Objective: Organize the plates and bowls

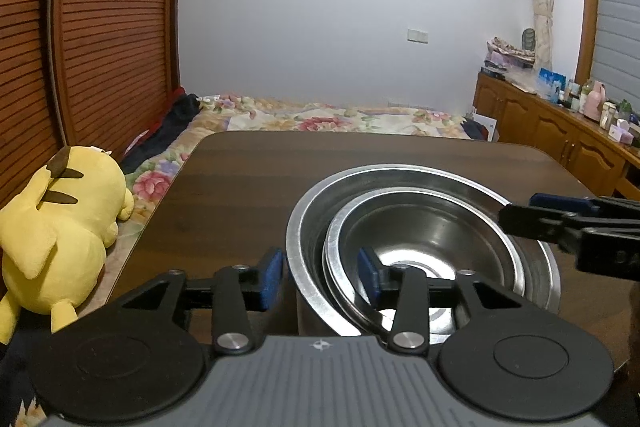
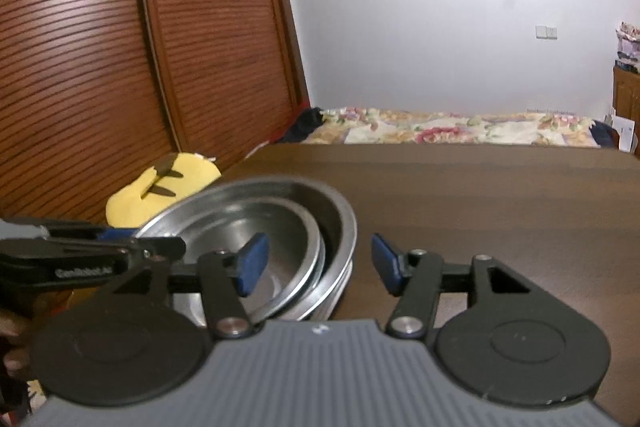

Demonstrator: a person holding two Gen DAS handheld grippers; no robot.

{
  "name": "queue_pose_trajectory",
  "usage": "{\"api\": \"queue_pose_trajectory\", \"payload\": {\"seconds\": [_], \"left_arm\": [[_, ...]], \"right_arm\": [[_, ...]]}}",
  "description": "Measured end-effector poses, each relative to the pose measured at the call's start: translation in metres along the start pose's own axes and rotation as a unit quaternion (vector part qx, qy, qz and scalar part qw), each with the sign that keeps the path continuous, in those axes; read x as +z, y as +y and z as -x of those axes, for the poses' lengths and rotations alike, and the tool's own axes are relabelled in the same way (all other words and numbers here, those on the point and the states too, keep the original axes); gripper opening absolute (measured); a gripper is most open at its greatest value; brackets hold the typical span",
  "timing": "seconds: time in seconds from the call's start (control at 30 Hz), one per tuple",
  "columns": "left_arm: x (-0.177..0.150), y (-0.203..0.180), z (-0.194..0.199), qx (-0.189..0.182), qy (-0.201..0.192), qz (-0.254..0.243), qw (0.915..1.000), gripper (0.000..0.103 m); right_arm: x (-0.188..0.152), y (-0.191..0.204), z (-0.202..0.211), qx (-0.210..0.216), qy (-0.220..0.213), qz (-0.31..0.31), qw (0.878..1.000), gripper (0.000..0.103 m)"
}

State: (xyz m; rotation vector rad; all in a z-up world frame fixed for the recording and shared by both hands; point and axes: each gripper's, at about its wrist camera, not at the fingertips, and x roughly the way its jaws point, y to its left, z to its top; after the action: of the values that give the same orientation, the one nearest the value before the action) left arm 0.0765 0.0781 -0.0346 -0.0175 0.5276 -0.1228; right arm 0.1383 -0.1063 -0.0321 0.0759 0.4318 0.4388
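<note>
Dark wood table (image 1: 240, 187) carried nested steel bowls (image 1: 420, 227). Left gripper (image 1: 320, 277) stood with jaws apart astride their near rim, one pad inside, gripping nothing. Right gripper (image 2: 318, 263) was likewise apart astride the opposite rim. Nesting looked done, though the inner bowl sat tilted; no plates showed. Beyond the jaws lay a plush (image 1: 60, 227) and bed (image 1: 320, 117), neither obstructing.
</note>
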Motion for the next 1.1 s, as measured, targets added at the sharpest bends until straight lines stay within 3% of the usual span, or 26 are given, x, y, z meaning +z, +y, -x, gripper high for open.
{"api": "queue_pose_trajectory", "payload": {"seconds": [0.23, 0.33, 0.47, 0.6, 0.7, 0.77, 1.1], "left_arm": [[0.005, -0.002, 0.012, 0.0, -0.015, -0.006, 0.9999, 0.065], [0.007, -0.003, 0.017, 0.001, -0.022, -0.009, 0.9997, 0.079], [0.011, -0.007, 0.024, -0.008, -0.03, -0.011, 0.9995, 0.087], [0.015, -0.014, 0.03, -0.014, -0.04, -0.016, 0.999, 0.095], [0.018, -0.019, 0.035, -0.018, -0.049, -0.018, 0.9985, 0.103], [0.019, -0.023, 0.037, -0.018, -0.054, -0.021, 0.9981, 0.103], [0.023, -0.043, 0.04, -0.011, -0.054, -0.034, 0.9979, 0.103]], "right_arm": [[0.005, 0.0, 0.021, -0.002, -0.014, 0.004, 1.0, 0.063], [0.006, 0.001, 0.028, -0.006, -0.02, 0.01, 1.0, 0.068], [0.008, -0.003, 0.035, -0.015, -0.027, 0.008, 1.0, 0.076], [0.01, -0.008, 0.042, -0.033, -0.043, 0.006, 0.999, 0.092], [0.012, -0.011, 0.047, -0.044, -0.051, 0.01, 0.998, 0.096], [0.012, -0.013, 0.051, -0.05, -0.055, 0.009, 0.997, 0.103], [0.01, -0.021, 0.067, -0.084, -0.06, 0.008, 0.995, 0.103]]}}
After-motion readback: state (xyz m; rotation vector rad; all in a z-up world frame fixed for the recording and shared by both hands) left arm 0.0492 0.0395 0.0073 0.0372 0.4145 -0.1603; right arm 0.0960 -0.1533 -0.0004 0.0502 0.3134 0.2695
